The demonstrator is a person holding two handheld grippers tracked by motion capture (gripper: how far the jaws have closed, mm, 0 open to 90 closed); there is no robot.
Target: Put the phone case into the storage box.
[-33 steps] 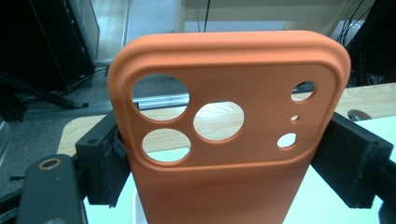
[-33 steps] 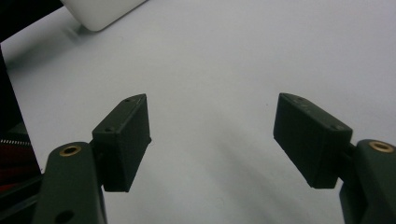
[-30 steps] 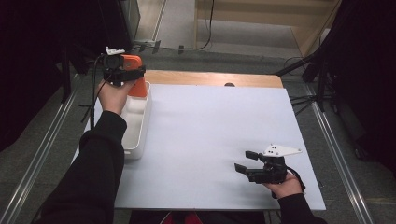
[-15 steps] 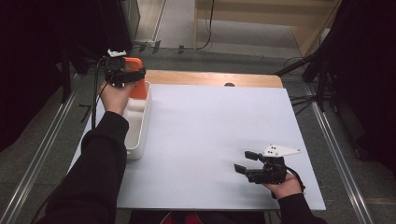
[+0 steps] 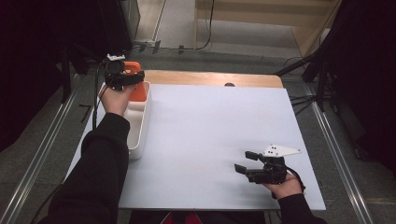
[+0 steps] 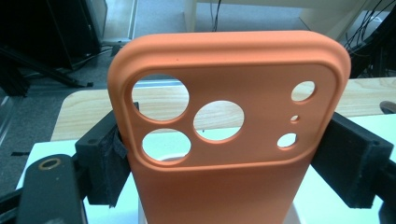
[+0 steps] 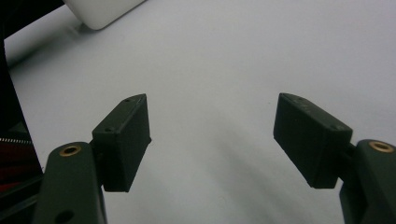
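So the left gripper (image 6: 219, 149) has its jaws clamped on the two long edges of an orange phone case (image 6: 229, 140), holding it upright above the far end of the white tray (image 5: 140, 135) at the left side of the table (image 5: 210, 140). Looks to me like the lift-out step: the case is clear of the tray, and I'd guess the next move is carrying it over to the open white tabletop and setting it down flat, which calls for a steady grip since only the edges are pinched. The case looks like matte silicone, soft and a bit grippy, with rounded corners, a raised lip, three big round camera holes and three or so smaller ones beside them. It'll probably flex if squeezed too hard. The tray is glossy white plastic with rounded corners; it seems to have a divider, but the arm hides part of it, so I can't say for sure. The right gripper (image 5: 247, 162) rests low near the front right of the table, jaws wide apart, nothing between them, just smooth white surface under it.
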